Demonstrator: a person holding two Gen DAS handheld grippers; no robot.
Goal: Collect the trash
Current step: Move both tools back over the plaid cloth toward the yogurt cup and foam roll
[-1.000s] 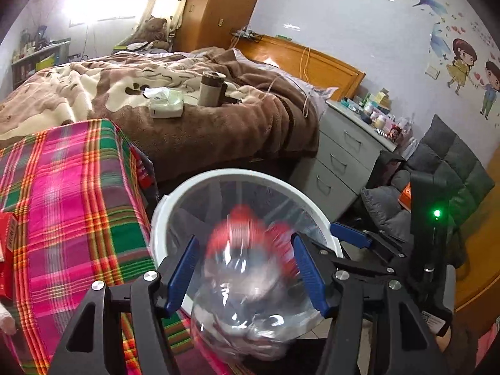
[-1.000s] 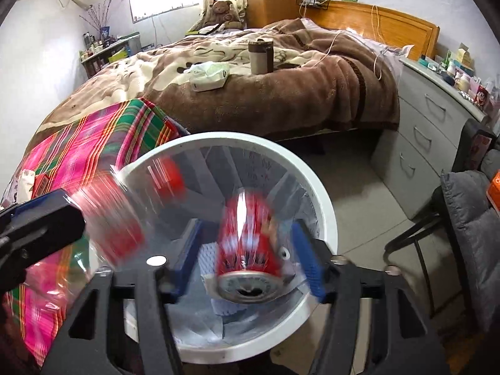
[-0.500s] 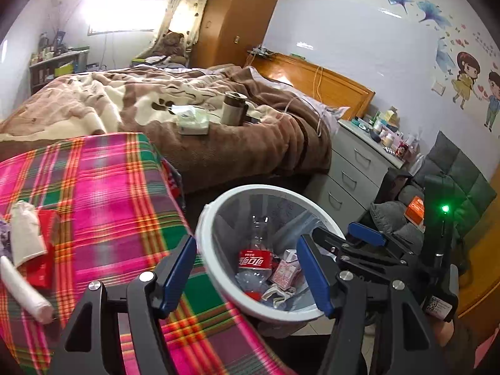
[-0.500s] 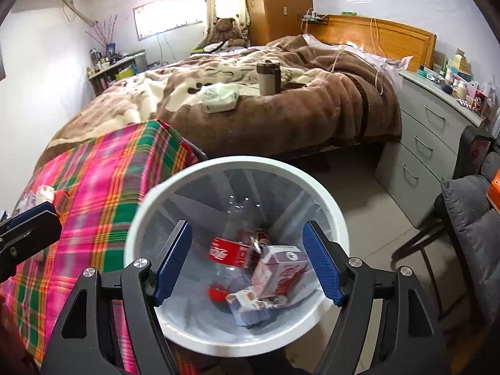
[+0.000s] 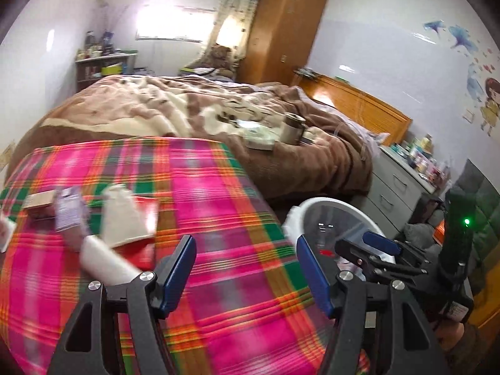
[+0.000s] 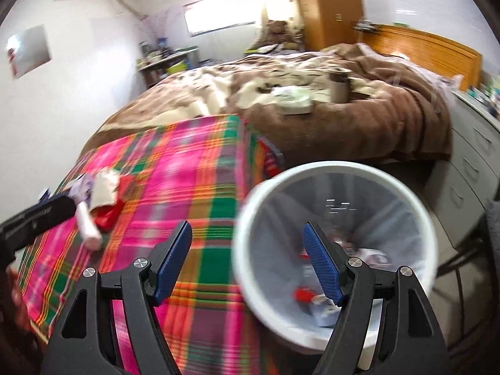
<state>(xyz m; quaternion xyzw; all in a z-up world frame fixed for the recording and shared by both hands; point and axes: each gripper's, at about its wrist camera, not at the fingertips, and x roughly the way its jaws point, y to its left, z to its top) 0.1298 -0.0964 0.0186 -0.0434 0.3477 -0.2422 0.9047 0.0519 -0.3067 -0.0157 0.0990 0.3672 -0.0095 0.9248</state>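
one bin [image 6: 337, 168], two tools [image 5: 247, 268] [image 6: 247, 259]

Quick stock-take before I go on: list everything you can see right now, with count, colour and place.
Trash bin: one, white, clear liner, on the floor beside the table.
Trash in bin: several blurred pieces, one red, at the bottom.
Plaid cloth: one, pink, green and orange, covering the table.
Trash pile: several pieces, white, cream, red and purple, on the cloth's far left.
Bed: one, brown and cream blanket, behind the table.
Tumbler: one, metallic, upright on the bed.
Tissue pack: one, pale, beside the tumbler.
Dresser: one, grey, right of the bed.
Wardrobe: one, wooden, far corner.
Left gripper: open, empty, over the cloth.
Right gripper: open, empty, at the bin's rim.
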